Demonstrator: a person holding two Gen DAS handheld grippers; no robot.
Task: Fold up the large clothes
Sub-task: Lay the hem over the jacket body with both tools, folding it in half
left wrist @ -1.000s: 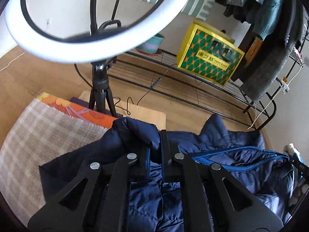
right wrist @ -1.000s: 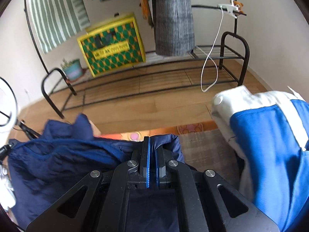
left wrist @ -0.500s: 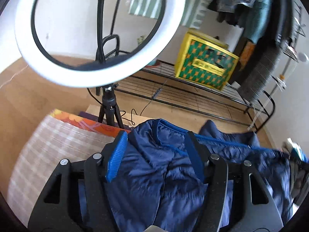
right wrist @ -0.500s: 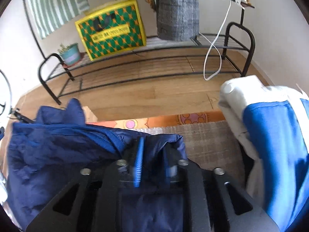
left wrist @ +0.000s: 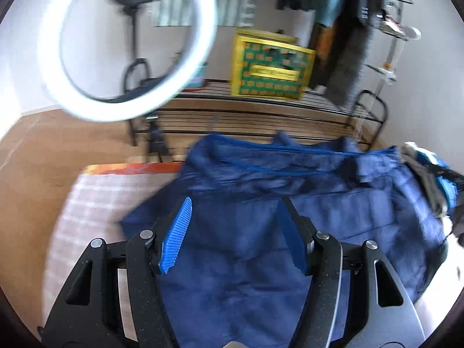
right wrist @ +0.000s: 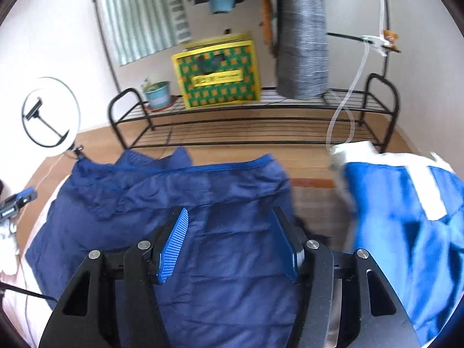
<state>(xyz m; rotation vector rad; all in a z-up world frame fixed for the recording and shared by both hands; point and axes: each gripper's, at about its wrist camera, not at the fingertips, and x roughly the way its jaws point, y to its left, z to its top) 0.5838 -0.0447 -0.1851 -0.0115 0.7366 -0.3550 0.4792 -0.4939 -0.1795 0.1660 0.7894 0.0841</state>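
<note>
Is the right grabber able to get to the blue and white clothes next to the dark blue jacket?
Probably yes. The right gripper is open over the navy jacket, and the blue and white garment lies just beside it with nothing between them.

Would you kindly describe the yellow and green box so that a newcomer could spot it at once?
Start at the long black wire rack standing low against the back wall. The box stands on it, between a small potted plant and a hanging grey garment. It alone is bright yellow with a green patterned front and a yellow label strip.
</note>
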